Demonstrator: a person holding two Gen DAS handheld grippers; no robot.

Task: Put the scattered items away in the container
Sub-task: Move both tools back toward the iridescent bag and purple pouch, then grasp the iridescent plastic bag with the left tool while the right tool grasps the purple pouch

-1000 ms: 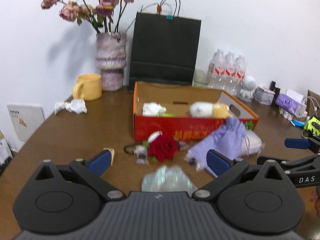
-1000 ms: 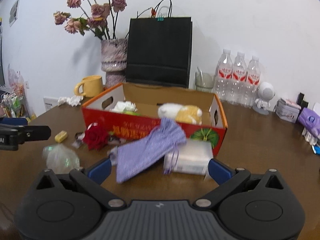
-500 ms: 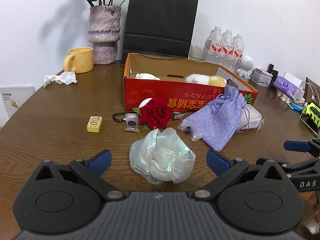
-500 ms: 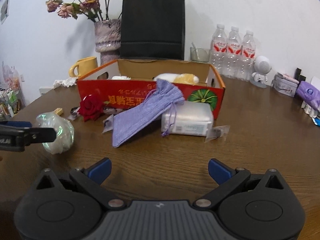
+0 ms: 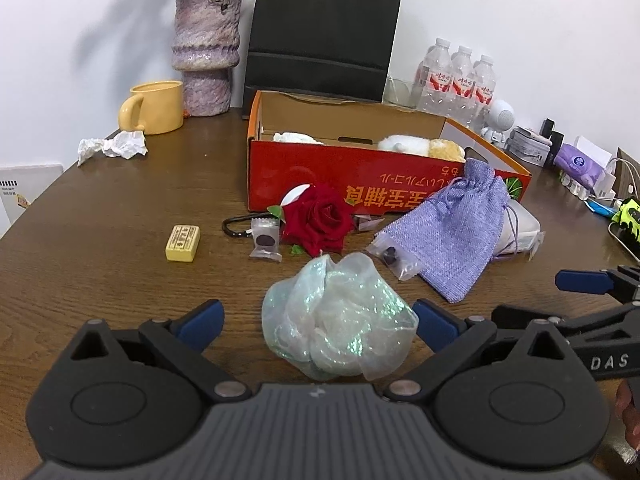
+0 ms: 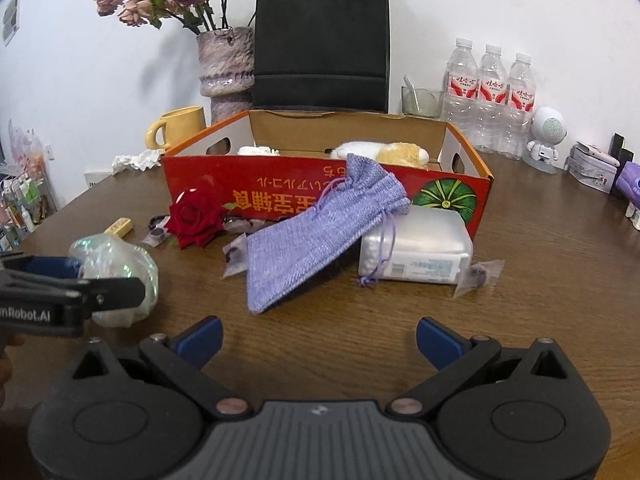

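Left wrist view, step: we judge the left gripper (image 5: 316, 322) is lining up on the iridescent film bundle (image 5: 338, 316), low centre of the frame; jaws released, one blue pad each side, neither clearly touching.
Left wrist view, container: the red box (image 5: 360, 184) sits mid-frame behind the rose (image 5: 318, 218) and the purple pouch (image 5: 452, 224); the yellow block (image 5: 183, 243) lies at mid-left on the tabletop (image 5: 100, 240).
Left wrist view, next move: we expect closing lightly on the soft bundle, then a lift over the box's near wall.
Right wrist view, own jaws: the right gripper (image 6: 318, 338) is released over bare tabletop, holding nothing.
Right wrist view, extra: only here do we see the white packet (image 6: 420, 246) whole, under the pouch's edge at centre right, and the left gripper side-on at lower left.
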